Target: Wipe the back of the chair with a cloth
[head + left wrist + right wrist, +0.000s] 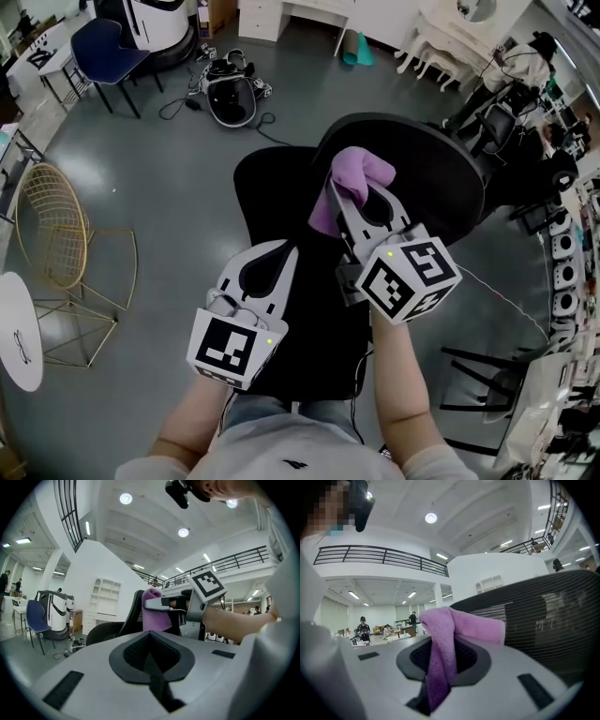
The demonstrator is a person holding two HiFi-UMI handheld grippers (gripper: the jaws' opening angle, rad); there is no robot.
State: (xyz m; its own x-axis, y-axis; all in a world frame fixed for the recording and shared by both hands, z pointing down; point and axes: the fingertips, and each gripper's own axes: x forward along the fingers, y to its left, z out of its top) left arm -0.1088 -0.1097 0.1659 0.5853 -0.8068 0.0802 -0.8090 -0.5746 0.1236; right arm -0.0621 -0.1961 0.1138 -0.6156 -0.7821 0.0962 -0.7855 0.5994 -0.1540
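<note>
A black mesh office chair stands right in front of me, its seat (272, 192) under both grippers and its curved back (427, 155) beyond them. My right gripper (354, 187) is shut on a purple cloth (354, 176), which bunches out past the jaw tips and rests against the chair back's top edge. The right gripper view shows the cloth (447, 641) draped over the closed jaws with the mesh back (548, 616) just to its right. My left gripper (272, 258) hangs shut and empty over the seat, a little behind and left of the right one.
A gold wire chair (61, 239) and a round white table (19, 328) stand on the grey floor to the left. A blue chair (108, 52) and a white device with cables (230, 94) lie further off. Chair legs and shelving (562, 272) crowd the right side.
</note>
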